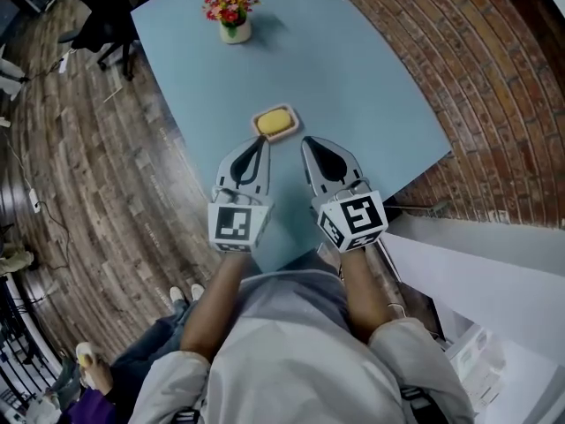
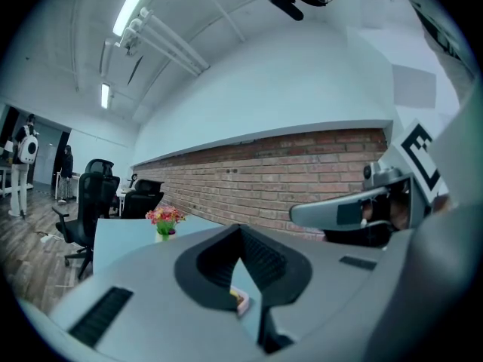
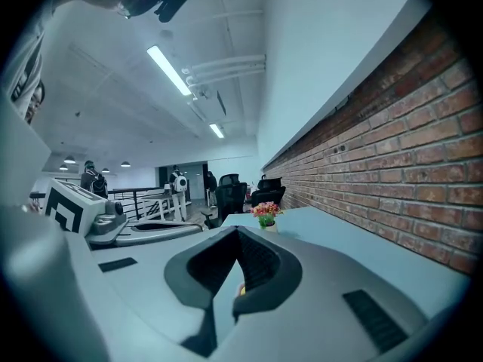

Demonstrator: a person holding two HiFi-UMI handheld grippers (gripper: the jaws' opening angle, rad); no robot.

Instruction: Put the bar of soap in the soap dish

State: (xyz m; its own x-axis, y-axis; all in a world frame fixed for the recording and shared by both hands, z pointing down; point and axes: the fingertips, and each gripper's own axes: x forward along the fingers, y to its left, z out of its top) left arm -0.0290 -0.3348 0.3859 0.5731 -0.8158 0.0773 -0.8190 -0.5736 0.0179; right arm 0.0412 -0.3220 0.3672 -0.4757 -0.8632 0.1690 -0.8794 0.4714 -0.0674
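A yellow bar of soap lies in a small tan soap dish on the light blue table. Both grippers hover side by side just short of the dish, above the table's near part. My left gripper is shut and holds nothing, its tip close to the dish's near left corner. My right gripper is also shut and empty, a little right of the dish. Through the gap under each gripper's jaws a sliver of the soap shows.
A small white vase of red and pink flowers stands at the table's far end. A brick wall runs along the right, wooden floor lies on the left. Office chairs stand beyond the table, with people far off.
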